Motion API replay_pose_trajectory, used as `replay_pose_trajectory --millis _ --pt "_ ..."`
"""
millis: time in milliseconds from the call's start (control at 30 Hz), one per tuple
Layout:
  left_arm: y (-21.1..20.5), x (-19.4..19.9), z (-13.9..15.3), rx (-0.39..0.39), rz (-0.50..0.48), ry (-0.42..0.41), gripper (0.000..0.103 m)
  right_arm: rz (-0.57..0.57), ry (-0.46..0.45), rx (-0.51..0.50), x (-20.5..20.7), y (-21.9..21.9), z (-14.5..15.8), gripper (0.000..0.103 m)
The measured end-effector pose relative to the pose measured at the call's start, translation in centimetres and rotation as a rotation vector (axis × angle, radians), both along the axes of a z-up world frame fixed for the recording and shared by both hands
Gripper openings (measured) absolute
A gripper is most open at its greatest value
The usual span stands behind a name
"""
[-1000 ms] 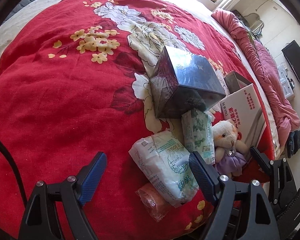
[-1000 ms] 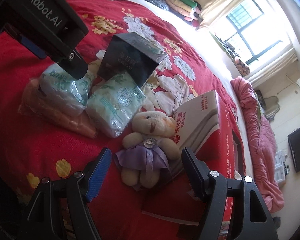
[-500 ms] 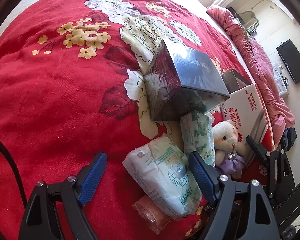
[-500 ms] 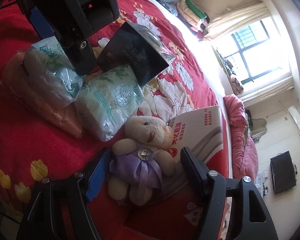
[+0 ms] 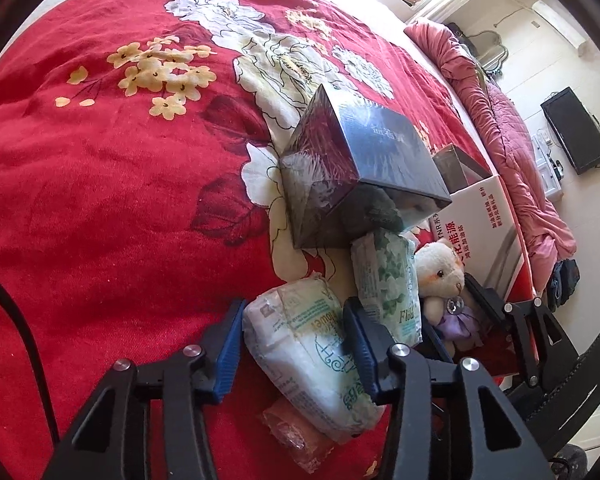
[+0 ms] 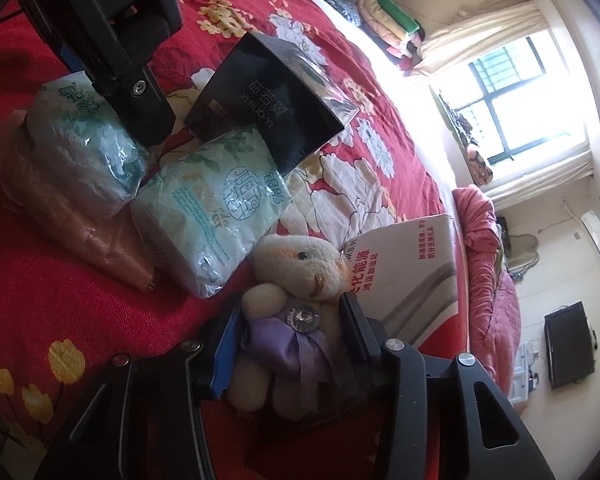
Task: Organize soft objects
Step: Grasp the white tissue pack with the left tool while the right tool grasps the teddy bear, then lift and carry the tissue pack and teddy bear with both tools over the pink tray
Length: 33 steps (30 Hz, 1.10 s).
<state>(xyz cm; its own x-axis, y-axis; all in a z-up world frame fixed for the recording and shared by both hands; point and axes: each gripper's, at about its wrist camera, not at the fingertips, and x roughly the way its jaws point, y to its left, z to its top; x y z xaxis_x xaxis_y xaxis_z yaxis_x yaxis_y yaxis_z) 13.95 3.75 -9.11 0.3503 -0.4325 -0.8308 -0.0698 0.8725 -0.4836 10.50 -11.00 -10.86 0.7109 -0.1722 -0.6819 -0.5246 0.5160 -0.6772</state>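
Note:
On the red flowered bedspread (image 5: 100, 200) lie two soft tissue packs, a pink pack and a plush bear. My left gripper (image 5: 294, 340) is shut on the nearer white-green tissue pack (image 5: 312, 356), blue pads against its sides. The pink pack (image 5: 296, 440) lies under it. The second tissue pack (image 5: 386, 280) lies beyond, also in the right wrist view (image 6: 212, 216). My right gripper (image 6: 288, 332) is shut on the cream plush bear (image 6: 296, 264) at its purple dress. The bear also shows in the left wrist view (image 5: 440, 276).
A dark glossy box (image 5: 360, 168) stands tilted just beyond the packs (image 6: 272, 100). A white and red carton (image 5: 480, 224) lies right of the bear (image 6: 412, 260). A pink quilt (image 5: 500, 120) lies along the bed's far right edge. A window (image 6: 520, 100) is behind.
Both grippers moved forward and closed: the left onto the nearer tissue pack, the right onto the plush bear. Both were open and short of them before.

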Motion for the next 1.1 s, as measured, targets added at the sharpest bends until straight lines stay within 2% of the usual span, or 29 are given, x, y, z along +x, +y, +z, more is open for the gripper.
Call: replay_pose_trajectory --millis 100,367,500,567,667,867,1000,1100 --pt "0.6 -0.4 0.5 -0.033 0.021 -0.033 0.04 -0.007 -0.001 0.025 -0.2 -0.2 0.8 0.047" --pt "0.7 -1.0 2.2 -0.024 0.029 -0.098 0.027 -0.033 -0.014 0.18 -0.9 -0.7 4.1 0.044" --pt "0.2 -0.9 2.1 -0.049 0.007 -0.091 0.026 -0.031 0.013 0.256 -0.9 -0.6 5.1 0.044" --pt "-0.2 -0.8 1.8 -0.062 -0.012 -0.076 0.027 -0.031 0.013 0.252 -1.2 -0.3 4.9 0.044" --pt "-0.1 -0.8 1.1 -0.125 0.001 -0.051 0.028 -0.035 0.019 0.257 -1.5 -0.4 4.7 0.044" --pt "-0.4 -0.5 0.5 -0.178 -0.011 -0.031 0.026 -0.047 0.026 0.262 -1.4 -0.5 4.3 0.044" --pt "-0.6 -1.0 1.2 -0.184 -0.008 -0.074 0.018 -0.05 0.022 0.262 -1.3 -0.7 4.3 0.044" --pt "-0.6 -1.4 3.1 -0.075 0.004 -0.136 0.018 -0.058 0.001 0.276 -1.4 -1.0 5.0 0.044"
